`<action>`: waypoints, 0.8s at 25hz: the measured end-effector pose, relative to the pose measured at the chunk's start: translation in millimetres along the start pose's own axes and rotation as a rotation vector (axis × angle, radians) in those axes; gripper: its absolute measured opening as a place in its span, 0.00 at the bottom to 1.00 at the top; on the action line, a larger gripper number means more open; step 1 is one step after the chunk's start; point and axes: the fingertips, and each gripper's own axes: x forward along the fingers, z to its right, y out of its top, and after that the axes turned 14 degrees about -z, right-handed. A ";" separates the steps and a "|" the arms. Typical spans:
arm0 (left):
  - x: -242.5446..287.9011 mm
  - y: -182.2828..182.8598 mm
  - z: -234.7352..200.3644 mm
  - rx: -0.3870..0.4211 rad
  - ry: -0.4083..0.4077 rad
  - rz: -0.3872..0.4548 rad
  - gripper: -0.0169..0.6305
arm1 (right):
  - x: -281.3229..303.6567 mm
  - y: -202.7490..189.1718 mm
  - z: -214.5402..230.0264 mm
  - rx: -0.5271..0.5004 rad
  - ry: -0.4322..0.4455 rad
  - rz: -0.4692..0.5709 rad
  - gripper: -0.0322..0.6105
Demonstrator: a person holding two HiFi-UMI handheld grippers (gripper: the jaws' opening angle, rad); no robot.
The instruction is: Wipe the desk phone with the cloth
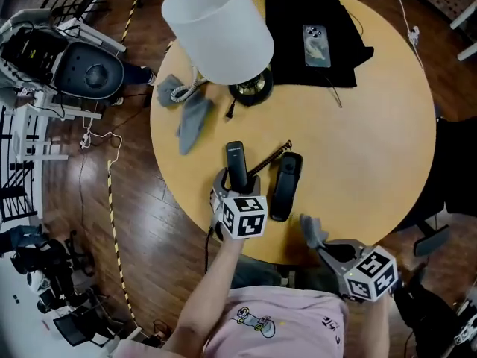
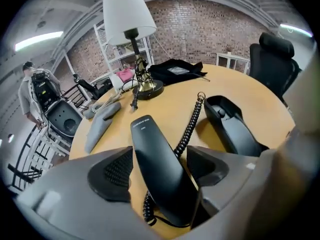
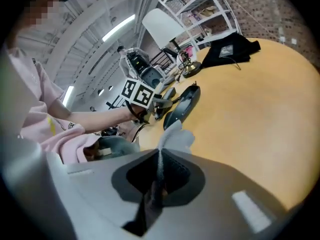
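Head view: a round wooden table (image 1: pixel 373 148) carries a white-shaded lamp (image 1: pixel 216 24), a black garment (image 1: pixel 291 21) with a smartphone (image 1: pixel 316 45) on it, and a spare grey rag (image 1: pixel 192 121) beside the lamp's foot. The person's left forearm reaches over the near edge. There the left gripper (image 1: pixel 237 183) clamps the black handset (image 1: pixel 236 159), whose long axis points away toward the lamp. A coiled cord (image 1: pixel 270 161) crosses to the phone base (image 1: pixel 285 186), which lies just right of the handset, lengthwise along much the same line. At the near edge the right gripper (image 1: pixel 322 250) is closed, pinching the grey cloth (image 1: pixel 313 230).
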 end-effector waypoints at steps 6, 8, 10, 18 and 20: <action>3.3 -1.0 1.3 -0.040 0.011 0.000 0.52 | -3.4 -12.1 11.3 0.000 0.008 0.037 0.07; 2.1 -0.6 1.2 -0.085 -0.021 0.018 0.50 | -5.3 -17.3 17.4 0.005 0.007 0.045 0.07; -1.5 2.3 0.5 -0.142 -0.057 0.051 0.48 | -8.7 -21.7 25.6 0.015 0.009 0.055 0.07; -77.3 39.9 13.2 -0.159 -0.134 0.299 0.46 | -23.5 -30.6 51.4 0.049 0.000 0.078 0.07; -102.9 48.9 27.9 -0.093 -0.138 0.372 0.46 | -22.1 -29.9 52.8 0.043 0.001 0.075 0.07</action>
